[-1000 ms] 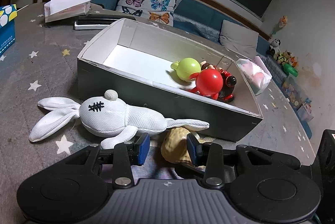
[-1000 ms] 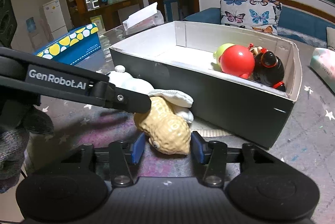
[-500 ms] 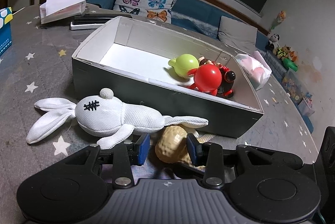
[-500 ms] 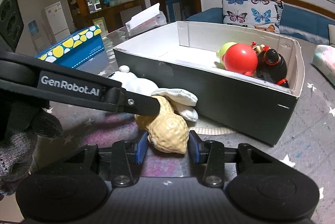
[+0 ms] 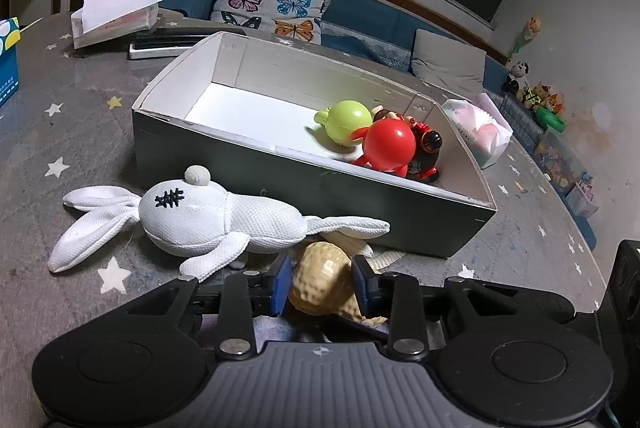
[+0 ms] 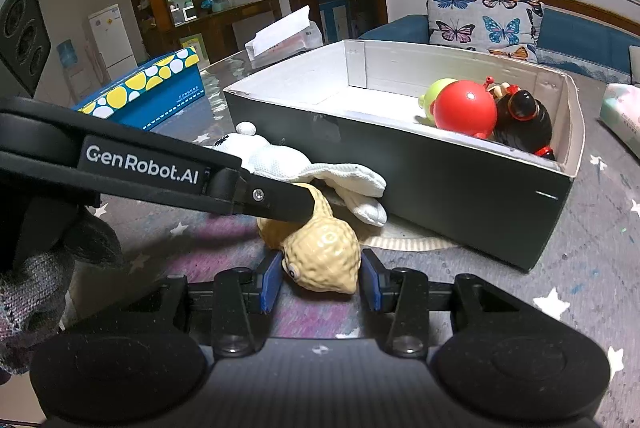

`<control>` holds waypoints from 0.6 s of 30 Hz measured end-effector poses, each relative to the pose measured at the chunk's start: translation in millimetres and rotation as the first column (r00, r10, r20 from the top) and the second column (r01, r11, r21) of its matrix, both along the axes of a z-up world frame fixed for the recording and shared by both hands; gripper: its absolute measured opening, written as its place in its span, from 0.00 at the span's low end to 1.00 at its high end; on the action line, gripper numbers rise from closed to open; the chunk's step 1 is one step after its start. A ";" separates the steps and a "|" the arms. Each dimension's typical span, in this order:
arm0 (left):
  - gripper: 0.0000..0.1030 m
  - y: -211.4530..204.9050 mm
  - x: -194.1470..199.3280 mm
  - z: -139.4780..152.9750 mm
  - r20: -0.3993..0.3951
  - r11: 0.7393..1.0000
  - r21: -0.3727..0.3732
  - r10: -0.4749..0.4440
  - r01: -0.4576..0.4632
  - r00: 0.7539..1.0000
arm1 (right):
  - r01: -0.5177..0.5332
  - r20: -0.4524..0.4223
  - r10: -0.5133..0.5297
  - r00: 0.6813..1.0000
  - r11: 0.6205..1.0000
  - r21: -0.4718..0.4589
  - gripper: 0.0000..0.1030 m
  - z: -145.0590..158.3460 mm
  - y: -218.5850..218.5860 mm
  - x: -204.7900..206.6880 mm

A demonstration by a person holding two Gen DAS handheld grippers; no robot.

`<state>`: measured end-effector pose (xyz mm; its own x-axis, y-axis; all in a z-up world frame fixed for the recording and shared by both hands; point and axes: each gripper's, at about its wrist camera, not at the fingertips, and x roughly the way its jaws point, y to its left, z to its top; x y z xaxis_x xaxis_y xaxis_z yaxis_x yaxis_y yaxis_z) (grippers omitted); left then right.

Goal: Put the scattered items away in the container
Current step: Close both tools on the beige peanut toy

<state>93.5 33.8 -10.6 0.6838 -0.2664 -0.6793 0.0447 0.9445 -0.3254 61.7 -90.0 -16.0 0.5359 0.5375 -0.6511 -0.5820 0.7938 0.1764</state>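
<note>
Counting three toys (image 5: 387,144) boxed, white rabbit (image 5: 224,224) and peanut toy (image 6: 324,252) outside.

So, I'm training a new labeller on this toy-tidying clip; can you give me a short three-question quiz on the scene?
1. True or false: the white rabbit lies on the table, outside the box.
2. Which toy sits between the jaws of both the left gripper and the right gripper? A red ball; B tan bumpy toy; C green ball.
3. Fill in: the box's inside walls are ___.
Key: 1 true; 2 B; 3 white.
</note>
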 end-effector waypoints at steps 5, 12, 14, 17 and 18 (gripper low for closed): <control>0.33 -1.5 -4.1 2.4 0.010 1.000 0.010 0.003 -0.003 1.000 | 0.004 0.000 -0.004 1.000 1.000 0.000 0.40 0.1 -0.3 -1.8; 0.27 -0.2 -11.3 2.2 0.020 1.000 -0.004 -0.009 0.009 1.000 | 0.008 0.000 -0.008 1.000 1.000 0.000 0.40 -0.4 -2.3 -8.4; 0.24 2.6 -14.6 2.8 0.025 1.000 -0.018 -0.013 0.014 1.000 | 0.007 0.002 -0.007 1.000 1.000 -0.003 0.40 0.0 -2.4 -10.5; 0.20 6.5 -18.1 3.7 0.032 0.999 -0.041 -0.021 0.022 0.999 | 0.006 0.004 -0.006 1.000 1.000 -0.001 0.40 0.5 -3.4 -13.8; 0.20 7.3 -19.3 3.9 0.036 0.999 -0.044 -0.024 0.026 0.999 | 0.006 0.005 -0.006 1.000 1.000 0.001 0.40 0.7 -3.6 -14.6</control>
